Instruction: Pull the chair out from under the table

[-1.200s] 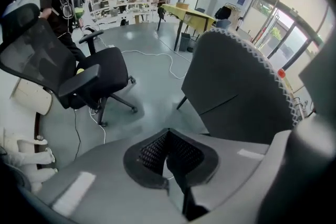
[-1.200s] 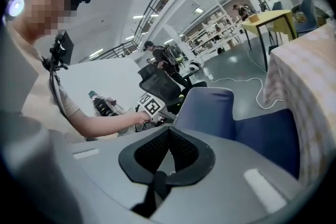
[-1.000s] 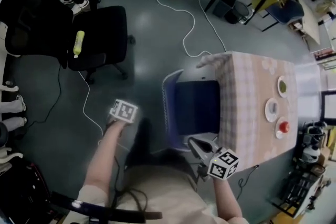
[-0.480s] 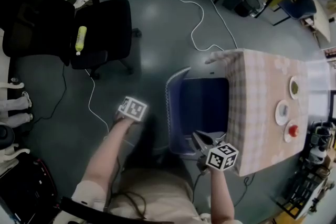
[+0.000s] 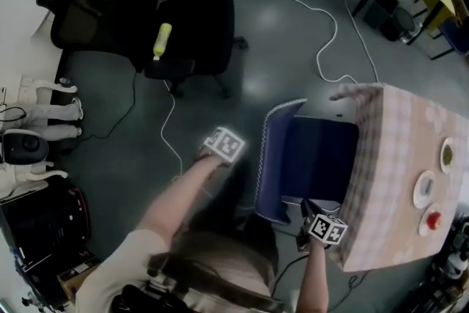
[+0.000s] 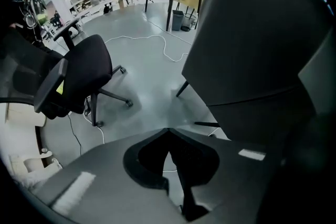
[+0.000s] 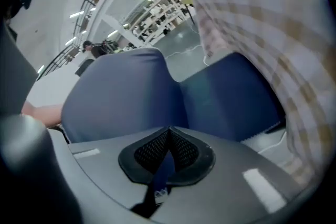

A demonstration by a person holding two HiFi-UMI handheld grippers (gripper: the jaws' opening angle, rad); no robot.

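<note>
Blue chair (image 5: 314, 157): smooth padded seat and a curved, pale-edged backrest. The seat sits partly under the table (image 5: 399, 179), right of centre, with the backrest on the left. A soft pink-and-cream checked cloth drapes the table. Left gripper (image 5: 220, 150): jaws pressed together on nothing, just left of the backrest. Right gripper (image 5: 308, 210): jaws likewise together and empty, by the seat's near edge. Floor (image 5: 278, 33): grey, glossy.

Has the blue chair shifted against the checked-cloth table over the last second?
Yes, slightly, it seems: the blue chair has edged leftward in the head view, out from the checked-cloth table; a bit more seat shows. The camera swung too.
</note>
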